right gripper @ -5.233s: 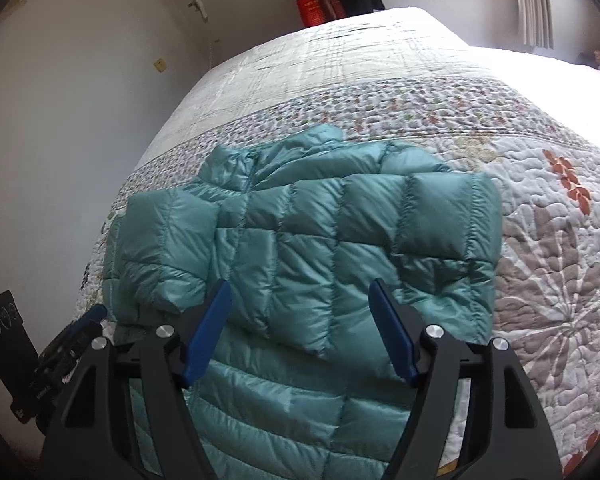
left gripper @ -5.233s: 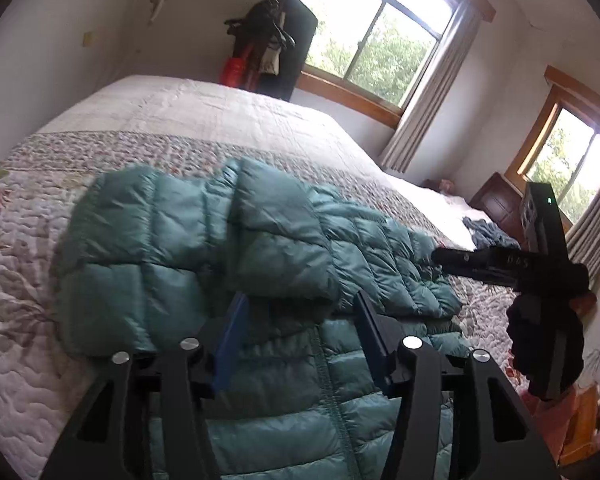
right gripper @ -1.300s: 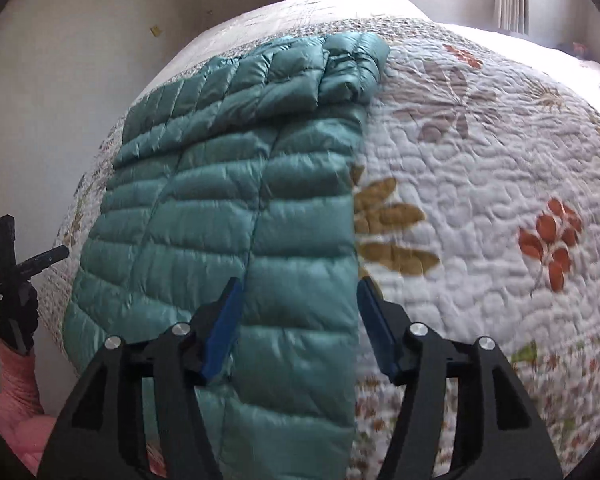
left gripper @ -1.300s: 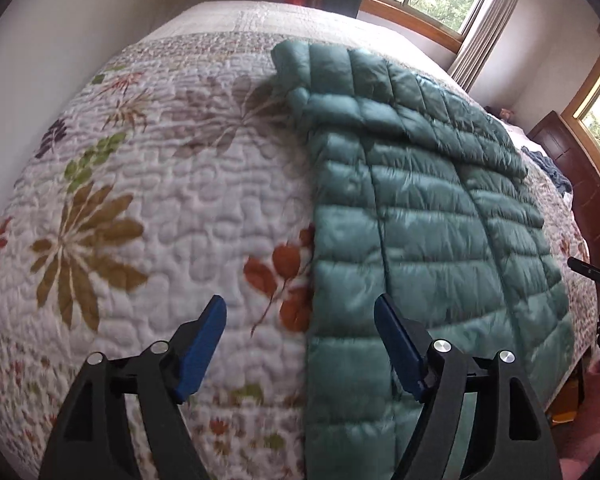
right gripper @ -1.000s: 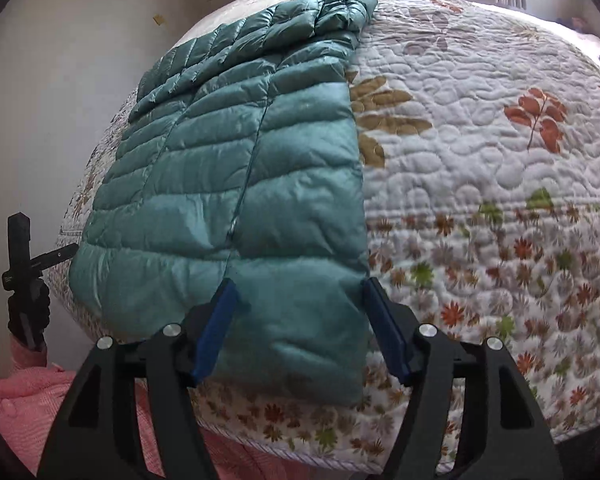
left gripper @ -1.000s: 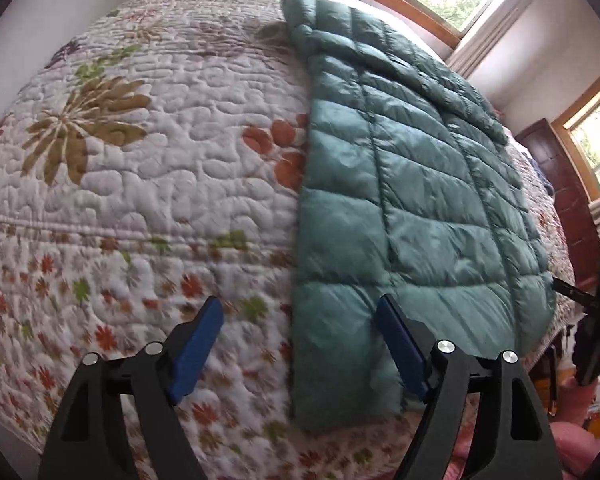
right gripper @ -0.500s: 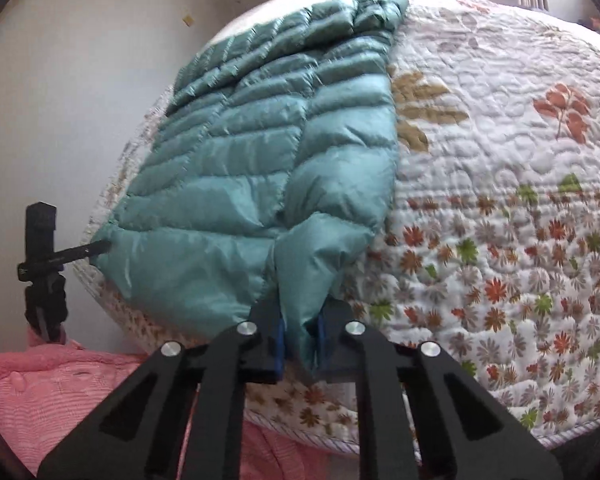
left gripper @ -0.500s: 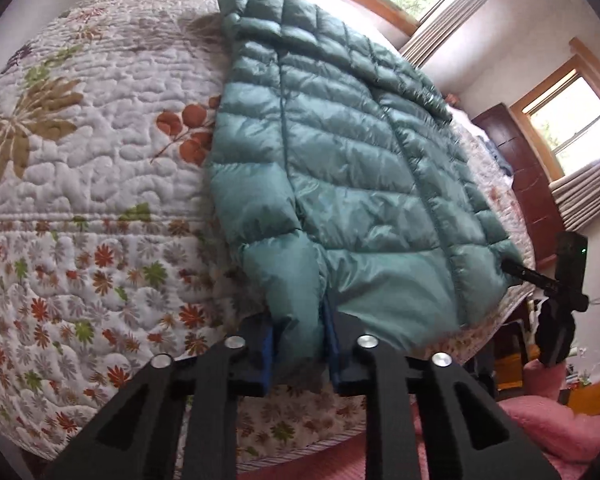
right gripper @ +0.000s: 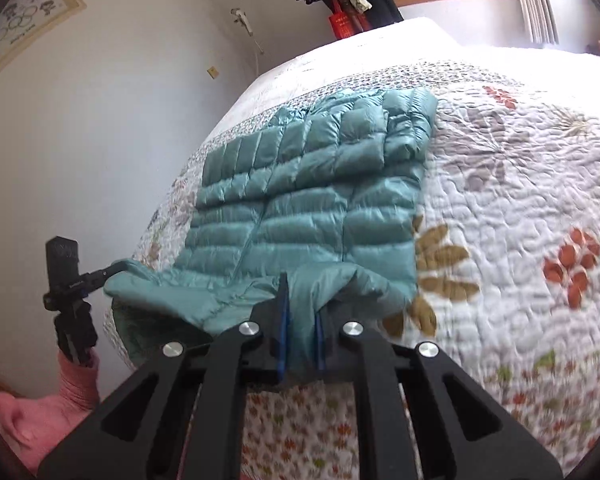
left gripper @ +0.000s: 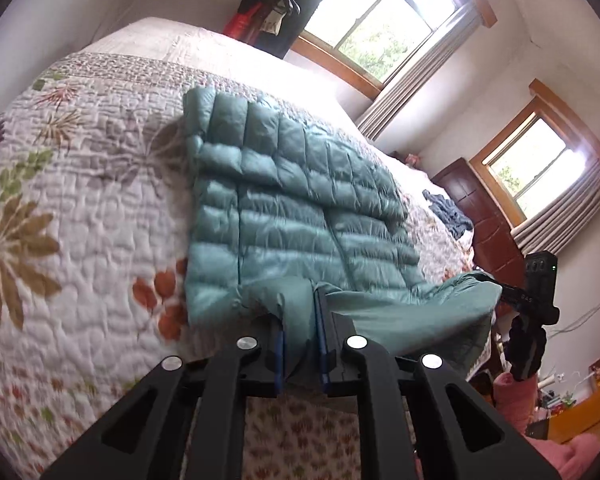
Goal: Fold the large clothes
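Jacket (left gripper: 300,216) sits mid-frame on the bed (left gripper: 80,200), sleeves already folded across the chest. My left gripper (left gripper: 299,354) and right gripper (right gripper: 300,344) each pinch a hem corner, lifted at the bottom of frame. Bottom-to-collar fold remains, I'd say.

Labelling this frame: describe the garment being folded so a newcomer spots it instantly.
On the bed's floral quilt lies a teal quilted puffer jacket, sleeves folded across its top. The left gripper and right gripper pinch its lifted hem. Nothing else on the quilt is teal and puffy.
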